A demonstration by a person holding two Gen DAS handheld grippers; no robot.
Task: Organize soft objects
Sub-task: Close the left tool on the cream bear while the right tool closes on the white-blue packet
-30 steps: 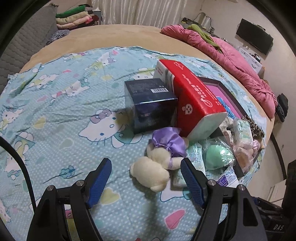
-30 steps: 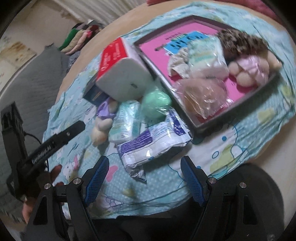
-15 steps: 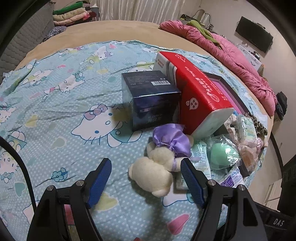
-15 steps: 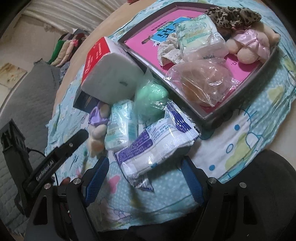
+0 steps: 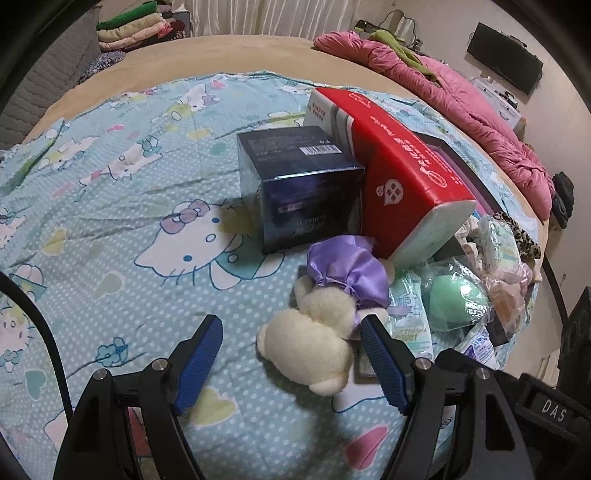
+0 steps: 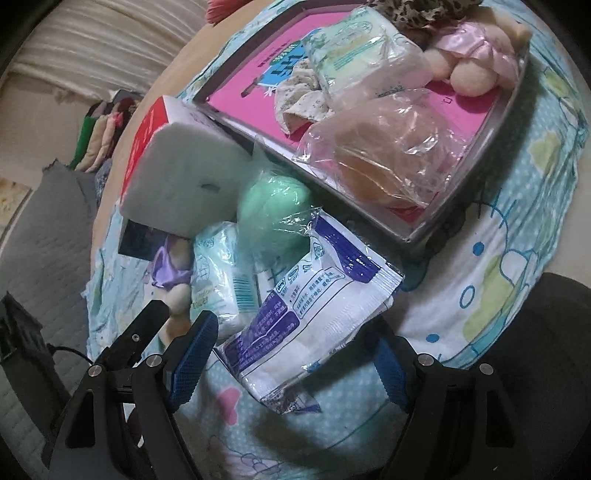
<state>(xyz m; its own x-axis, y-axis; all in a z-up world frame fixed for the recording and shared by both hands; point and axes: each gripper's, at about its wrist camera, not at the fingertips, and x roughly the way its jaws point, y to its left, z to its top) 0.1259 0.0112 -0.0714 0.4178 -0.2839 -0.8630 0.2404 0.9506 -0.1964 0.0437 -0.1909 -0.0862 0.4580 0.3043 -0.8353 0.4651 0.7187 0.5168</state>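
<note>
Roughly halfway, I judge: the pink-bottomed tray [image 6: 476, 206] already holds a wrapped tissue pack [image 6: 354, 48], a bagged tan sponge [image 6: 384, 158], a small plush in pink satin [image 6: 476, 62], a leopard-print cloth [image 6: 417, 11] and a crumpled floral rag [image 6: 303, 96], while a cluster of soft things lies loose on the cartoon bedspread [image 5: 110, 206] just outside its near wall. My right gripper [image 6: 291, 354] hangs with its blue pads spread wide on either side of the white-and-purple wipes packet [image 6: 314, 310]; I cannot see either pad pressing on the packet, so I count it as not yet gripped. Behind the packet sit the bagged green sponge [image 6: 273, 206] and a second tissue pack [image 6: 218, 277], touching each other. My left gripper [image 5: 291, 365] is likewise open and empty, its fingers straddling the cream plush bear [image 5: 314, 339] with the purple satin cap, the right-hand pad just beside the bear's body and the other well clear. The red tissue box [image 5: 402, 177] leans against the tray's edge beside the dark blue carton [image 5: 299, 184]; whether these stiff boxes count as soft objects I cannot say. Left to do, as I read it: bear, wipes, green sponge and the loose tissue pack into the tray.
</note>
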